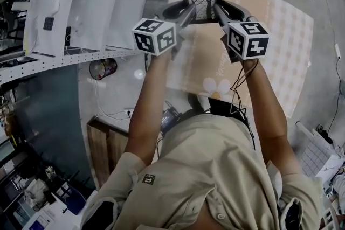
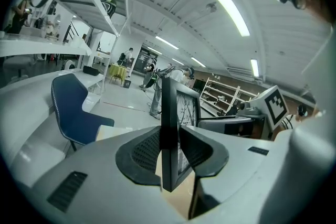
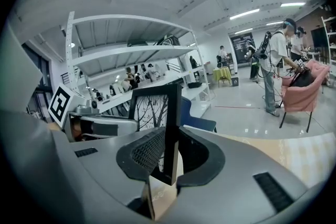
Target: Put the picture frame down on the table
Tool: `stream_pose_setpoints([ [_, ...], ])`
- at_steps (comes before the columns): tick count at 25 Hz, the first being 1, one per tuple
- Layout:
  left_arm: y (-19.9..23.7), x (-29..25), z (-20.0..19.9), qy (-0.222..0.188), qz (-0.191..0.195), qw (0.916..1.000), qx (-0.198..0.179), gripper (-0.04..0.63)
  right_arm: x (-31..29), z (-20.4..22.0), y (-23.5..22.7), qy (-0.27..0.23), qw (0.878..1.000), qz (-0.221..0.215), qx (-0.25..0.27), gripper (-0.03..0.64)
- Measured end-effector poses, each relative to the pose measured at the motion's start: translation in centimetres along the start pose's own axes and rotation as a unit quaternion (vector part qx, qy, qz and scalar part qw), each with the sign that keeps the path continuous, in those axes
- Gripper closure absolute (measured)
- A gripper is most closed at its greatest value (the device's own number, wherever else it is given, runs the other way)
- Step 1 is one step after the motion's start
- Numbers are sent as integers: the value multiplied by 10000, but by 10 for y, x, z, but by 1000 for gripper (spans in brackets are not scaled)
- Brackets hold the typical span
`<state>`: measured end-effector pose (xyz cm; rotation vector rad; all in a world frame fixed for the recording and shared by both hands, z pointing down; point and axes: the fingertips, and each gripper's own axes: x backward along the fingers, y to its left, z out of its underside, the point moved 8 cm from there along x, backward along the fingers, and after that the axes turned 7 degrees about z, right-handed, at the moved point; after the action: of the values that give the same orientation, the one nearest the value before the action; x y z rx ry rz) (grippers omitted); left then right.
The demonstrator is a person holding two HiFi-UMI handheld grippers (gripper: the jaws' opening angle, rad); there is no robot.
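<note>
Two grips on the picture frame (image 1: pixel 202 1): your left gripper (image 1: pixel 187 13) clamps its left side, your right gripper (image 1: pixel 219 12) its right, frame upright over the far edge of the table (image 1: pixel 280 51).

Picture frame (image 1: pixel 201 2): black, narrow-bordered, rectangular, carrying a print of bare dark branches on white; you hold it upright with its printed face toward you; its left edge sits clamped in your left gripper (image 1: pixel 188 12) and its right edge in your right gripper (image 1: pixel 220 12); it hangs over the far part of the table (image 1: pixel 280 46), whose top is covered by a peach cloth with a pale checked band and a white daisy.
</note>
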<state>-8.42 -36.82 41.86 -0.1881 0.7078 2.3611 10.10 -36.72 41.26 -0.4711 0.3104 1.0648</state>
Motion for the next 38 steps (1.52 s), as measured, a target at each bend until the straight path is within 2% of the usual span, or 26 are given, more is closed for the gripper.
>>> stream_pose_setpoints([
  [11,37,-36,36,552,-373,9977,153,485,-48,37,-27,510,9987,-20,-69,534],
  [21,64,-62,64,886,-522,9940,359,486,-82,66,-46,810,9966,-44,-143,534],
  [32,88,-85,89,1067,-549,9906,651,485,-108,89,-62,1079,9940,29,-146,534],
  [38,98,-91,98,1118,-609,9895,689,485,-121,98,-66,1163,9932,34,-94,534],
])
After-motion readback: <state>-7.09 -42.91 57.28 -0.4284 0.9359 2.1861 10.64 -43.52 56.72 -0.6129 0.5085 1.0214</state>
